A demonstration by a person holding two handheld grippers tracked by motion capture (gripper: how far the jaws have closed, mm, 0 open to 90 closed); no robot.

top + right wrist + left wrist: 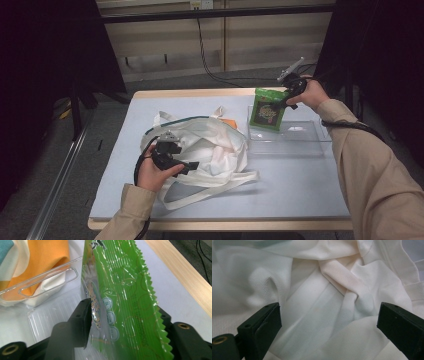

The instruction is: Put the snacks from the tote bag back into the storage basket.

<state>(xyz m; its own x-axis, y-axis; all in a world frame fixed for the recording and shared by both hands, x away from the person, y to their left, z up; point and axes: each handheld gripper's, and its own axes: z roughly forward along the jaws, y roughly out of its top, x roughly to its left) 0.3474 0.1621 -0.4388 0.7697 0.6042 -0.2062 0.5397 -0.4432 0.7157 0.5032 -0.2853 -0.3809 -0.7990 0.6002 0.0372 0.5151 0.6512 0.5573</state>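
A green snack packet (266,111) stands upright over the left end of a clear plastic tray (300,142) at the back right of the table. My right gripper (285,103) is shut on the packet's upper right edge. In the right gripper view the green packet (120,277) runs between the two jaws of my right gripper (122,327), above the ribbed floor of the tray (47,315). A crumpled white tote bag (210,145) lies left of the tray. My left gripper (192,166) is at the bag's left side, open. Only white cloth (324,302) lies between its spread jaws (328,325).
Something orange (229,122) shows at the bag's far edge beside the tray, seen as orange cloth (47,257) in the right gripper view. The bag's straps (210,187) trail toward the table's front edge. The table's wooden rim (180,272) passes just behind the packet.
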